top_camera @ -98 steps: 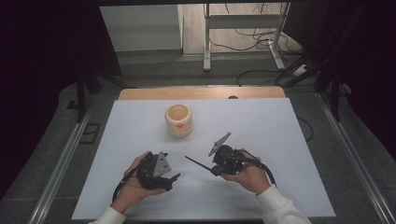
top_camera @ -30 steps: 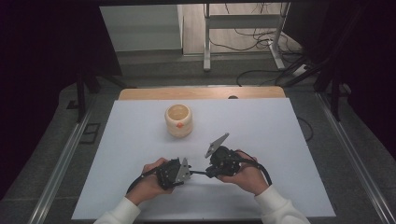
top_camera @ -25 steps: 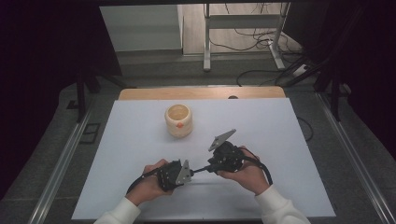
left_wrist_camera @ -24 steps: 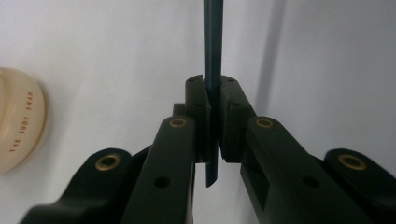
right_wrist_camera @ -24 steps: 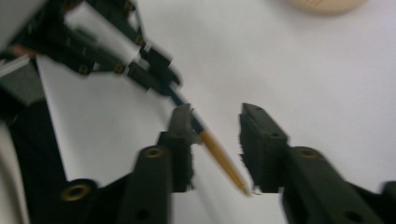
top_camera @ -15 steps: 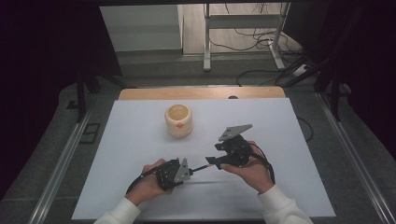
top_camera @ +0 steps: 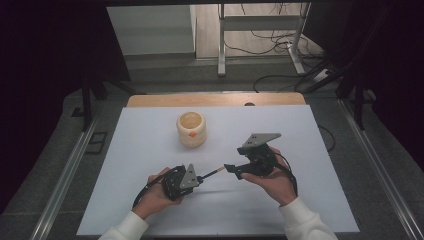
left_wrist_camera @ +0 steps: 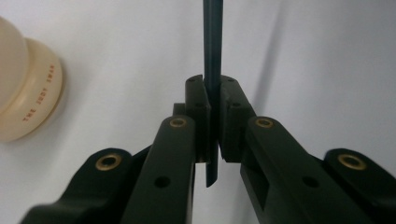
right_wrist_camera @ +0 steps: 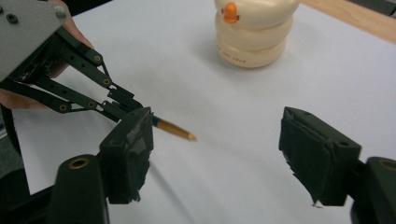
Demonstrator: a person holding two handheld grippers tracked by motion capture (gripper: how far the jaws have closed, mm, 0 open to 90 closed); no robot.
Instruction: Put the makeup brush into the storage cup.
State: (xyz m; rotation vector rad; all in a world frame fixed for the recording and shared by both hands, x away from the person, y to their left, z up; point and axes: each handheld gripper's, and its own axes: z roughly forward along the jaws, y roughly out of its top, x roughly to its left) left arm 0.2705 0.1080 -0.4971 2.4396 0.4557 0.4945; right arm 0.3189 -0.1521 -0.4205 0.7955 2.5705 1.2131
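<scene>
A dark pencil with a sharpened wooden tip sticks out to the right of my left gripper, just above the white table. In the left gripper view the jaws are shut on the pencil shaft, which runs straight ahead from my left gripper. My right gripper is just right of the tip. Its own view shows my right gripper open wide, with the tip beside its left pad and not touched. A cream duck-shaped holder stands behind both grippers.
The white table sheet ends at a wooden strip along the far side. Metal rails run down both sides. The holder has an orange beak and stands upright; it also sits at the left in the left gripper view.
The pencil passed from my right gripper to my left. My left gripper moved in and shut on it; my right gripper opened, let go and drew back to the right.
</scene>
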